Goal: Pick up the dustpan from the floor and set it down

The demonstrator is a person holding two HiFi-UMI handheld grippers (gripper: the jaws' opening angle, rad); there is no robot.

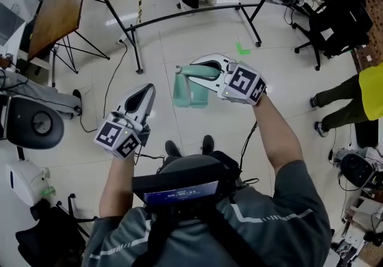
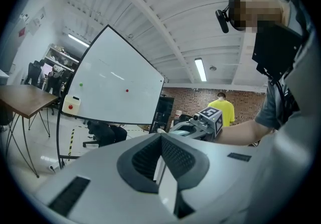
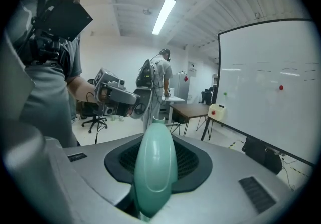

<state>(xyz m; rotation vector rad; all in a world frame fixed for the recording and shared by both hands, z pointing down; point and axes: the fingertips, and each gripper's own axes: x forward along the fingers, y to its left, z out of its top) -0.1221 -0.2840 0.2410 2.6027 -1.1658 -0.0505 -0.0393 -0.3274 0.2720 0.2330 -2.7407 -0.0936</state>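
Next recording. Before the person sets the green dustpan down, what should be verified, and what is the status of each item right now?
1. Right gripper clamped on the handle of the pale green plastic dustpan: ok, its jaws are closed on the handle.
2. Left gripper free: ok, its jaws are together with nothing between them.
3. Dustpan clear of the floor: cannot tell from the steep head view.
4. Light tiled floor around the dustpan bare: ok; the patch right under the dustpan is hidden.
5. Bystander in a yellow top standing apart from the dustpan: ok.
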